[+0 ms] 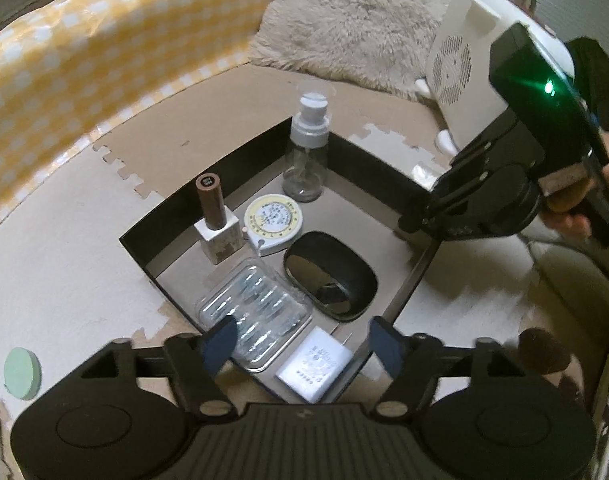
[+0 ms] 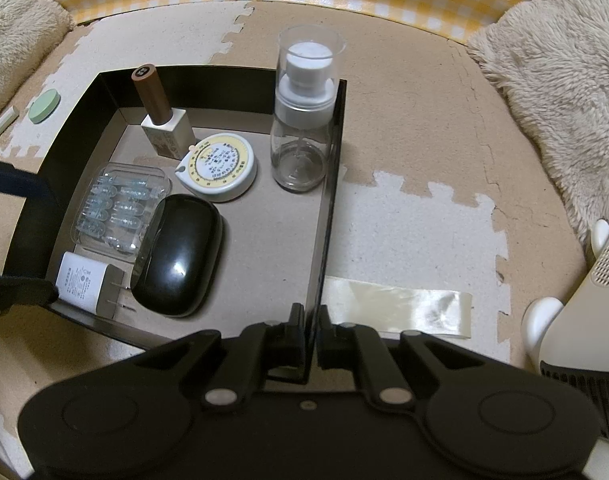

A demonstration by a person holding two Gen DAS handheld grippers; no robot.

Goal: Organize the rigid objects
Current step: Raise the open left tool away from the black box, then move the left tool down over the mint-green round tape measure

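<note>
**Right hand-held gripper pinches the tray wall; left one stands wide over the tray's near corner**

The right hand-held gripper point(image 2: 307, 322) has its jaws closed on the thin black side wall of the shallow black tray point(image 2: 331, 184), one finger on each face of the wall. The tray's floor stretches ahead and to the left of this grip; the foam floor mat point(image 2: 416, 120) lies to its right, with a strip of clear tape point(image 2: 400, 312) just beside the fingers.

The left hand-held gripper point(image 1: 300, 344) stands open above the tray's near corner, nothing pressed between its blue pads point(image 1: 220, 344). Just below and between its fingers lie a white charger plug point(image 1: 314, 366) and a clear plastic case point(image 1: 256, 312) of small vials; the left pad overlaps the case in the view, and whether they touch cannot be told.

Ahead of the left fingers, inside the tray: a black oval mouse-like object point(image 1: 330, 276), a round yellow-and-white tape measure point(image 1: 272, 218), a brown-capped bottle point(image 1: 216, 216) standing upright, and farthest away a clear spray bottle point(image 1: 306, 148), also upright in the far corner. From the right wrist view, the spray bottle stands just beside the gripped wall.

A green disc point(image 1: 20, 374) rests on the mat outside the tray, left of the left hand-held gripper.
</note>
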